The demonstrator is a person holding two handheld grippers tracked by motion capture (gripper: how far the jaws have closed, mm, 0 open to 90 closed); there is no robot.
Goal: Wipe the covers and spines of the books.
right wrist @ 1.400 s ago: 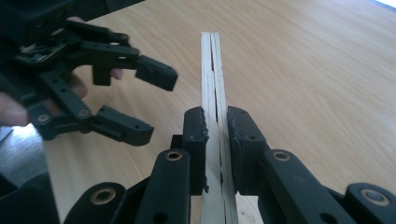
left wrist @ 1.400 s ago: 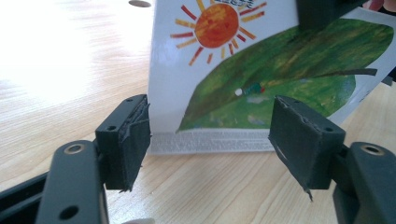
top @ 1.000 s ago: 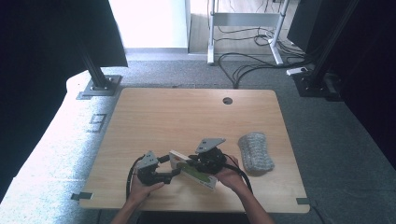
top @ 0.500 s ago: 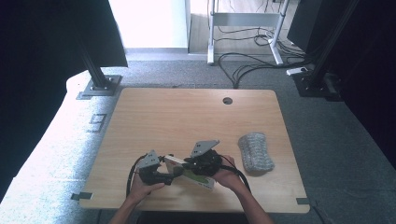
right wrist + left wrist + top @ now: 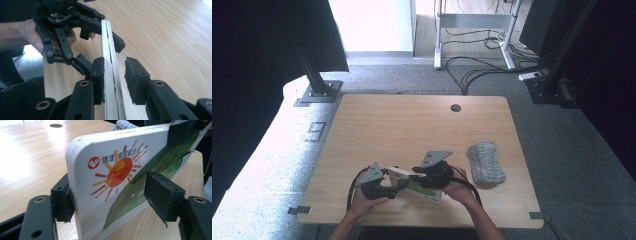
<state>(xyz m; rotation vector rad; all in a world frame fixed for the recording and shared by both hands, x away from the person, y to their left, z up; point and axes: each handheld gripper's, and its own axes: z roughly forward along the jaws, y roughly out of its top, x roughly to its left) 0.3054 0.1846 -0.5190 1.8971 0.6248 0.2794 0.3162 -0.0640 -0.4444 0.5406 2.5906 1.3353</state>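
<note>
My right claw (image 5: pixel 113 72) has just been opening, one pad off the board book (image 5: pixel 417 182) standing on edge at the surface's (image 5: pixel 412 125) 6 o'clock, while my left claw (image 5: pixel 113 195) has just been closing around its corner, taking over.

Bright light comes in from the doorway at the top and makes a white shine on the table (image 5: pixel 22 157). The room's sides are very dark. Close-up gripper parts look a bit fuzzy.
</note>
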